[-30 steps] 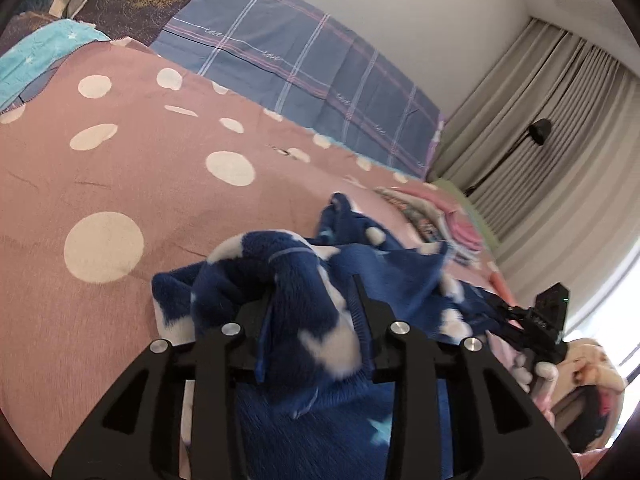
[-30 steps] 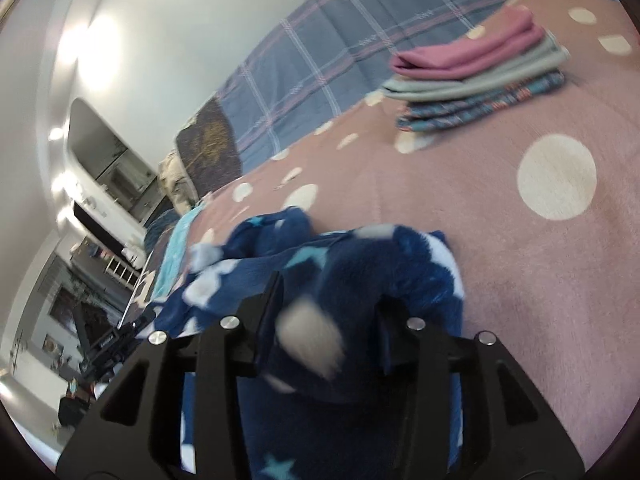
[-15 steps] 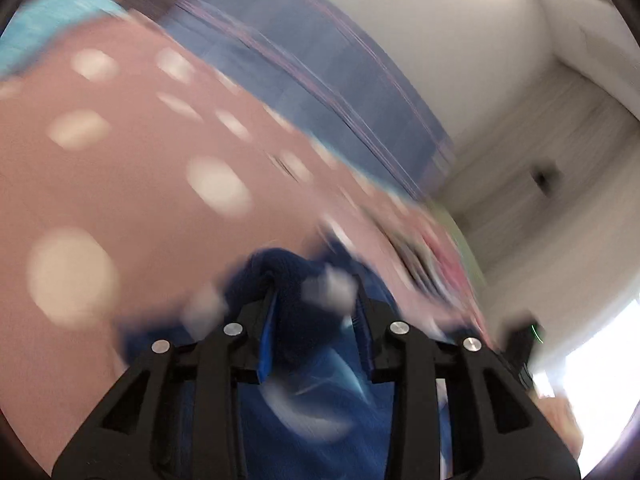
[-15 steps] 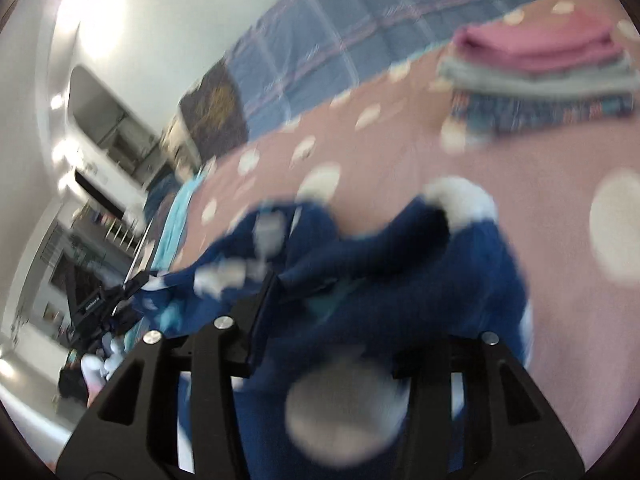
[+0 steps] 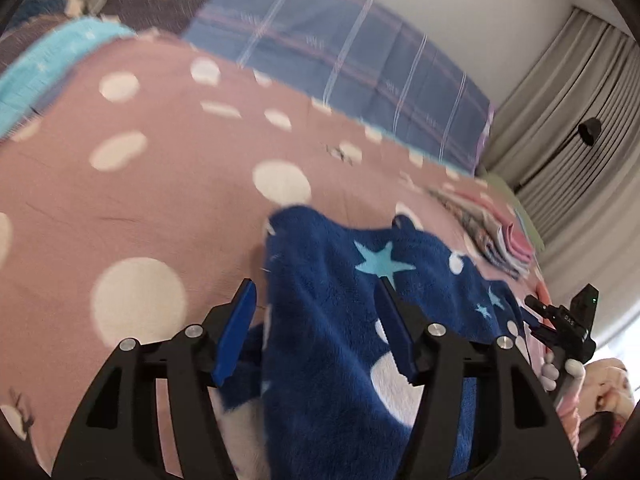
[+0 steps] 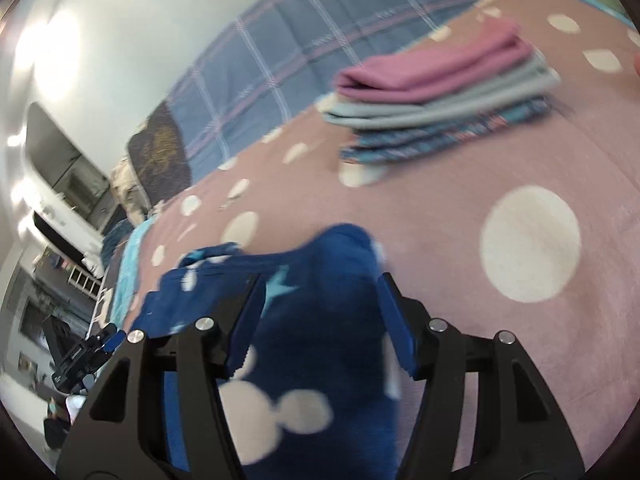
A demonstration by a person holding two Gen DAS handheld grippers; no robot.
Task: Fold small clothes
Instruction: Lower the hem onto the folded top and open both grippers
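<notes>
A fluffy navy garment (image 5: 340,280) with white dots and light-blue stars lies on the pink polka-dot bedspread (image 5: 160,184). My left gripper (image 5: 316,292) is open, its jaws wide on either side of the garment's edge. In the right wrist view the same garment (image 6: 320,300) lies between the spread jaws of my right gripper (image 6: 322,288), which is open too. The right gripper also shows at the far end of the garment in the left wrist view (image 5: 560,320).
A stack of folded clothes (image 6: 440,92), pink on top, sits on the bedspread beyond the garment. A blue plaid pillow (image 5: 340,60) lies along the wall. A turquoise cloth (image 5: 44,64) lies at the far left. Grey curtains (image 5: 580,140) hang at the right.
Both grippers have opened and let go of the navy garment. It has dropped from its bunched, lifted state onto the bedspread and lies flatter.
</notes>
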